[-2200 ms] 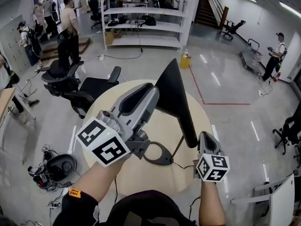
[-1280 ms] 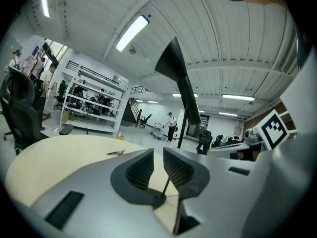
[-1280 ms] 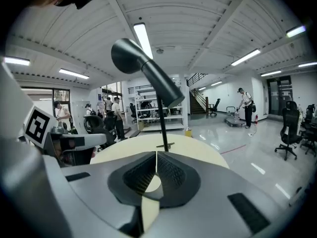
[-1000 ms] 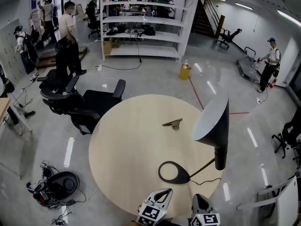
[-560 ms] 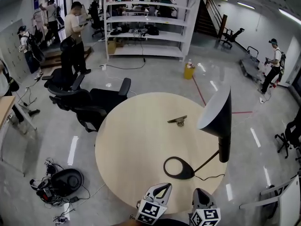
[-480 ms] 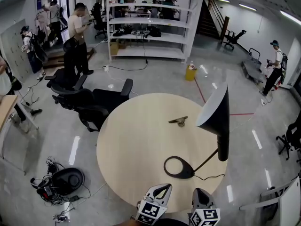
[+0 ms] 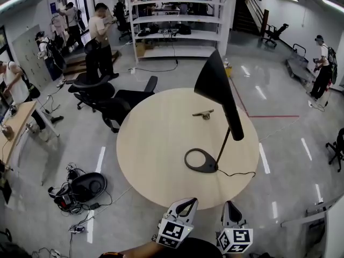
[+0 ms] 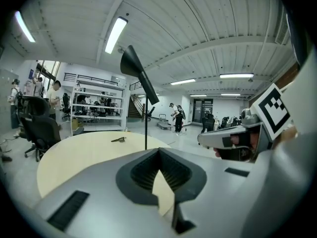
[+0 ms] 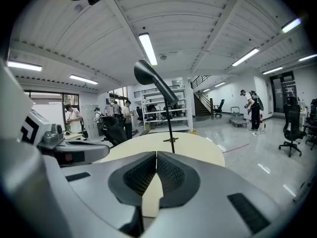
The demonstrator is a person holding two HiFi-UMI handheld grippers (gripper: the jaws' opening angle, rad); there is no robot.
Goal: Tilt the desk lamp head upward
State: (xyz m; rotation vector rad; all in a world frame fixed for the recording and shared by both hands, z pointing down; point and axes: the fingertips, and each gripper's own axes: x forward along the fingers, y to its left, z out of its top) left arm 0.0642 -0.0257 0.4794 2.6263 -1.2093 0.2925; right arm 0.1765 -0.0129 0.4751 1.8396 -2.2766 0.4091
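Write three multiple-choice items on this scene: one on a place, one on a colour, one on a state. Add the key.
1. Where does the small metal object lie?
A. On the table, beyond the lamp base
B. On the floor
C. In a tool

2. What colour is the desk lamp?
A. White
B. Black
C. Red

3. How are the left tool and right tool?
A. Both shut, empty
B. Both wide open
C. One shut on the lamp

Key:
1 A, it rests on the tabletop past the ring base.
2 B, head, stem and base are black.
3 A, each tool's view shows its jaws together with nothing between.
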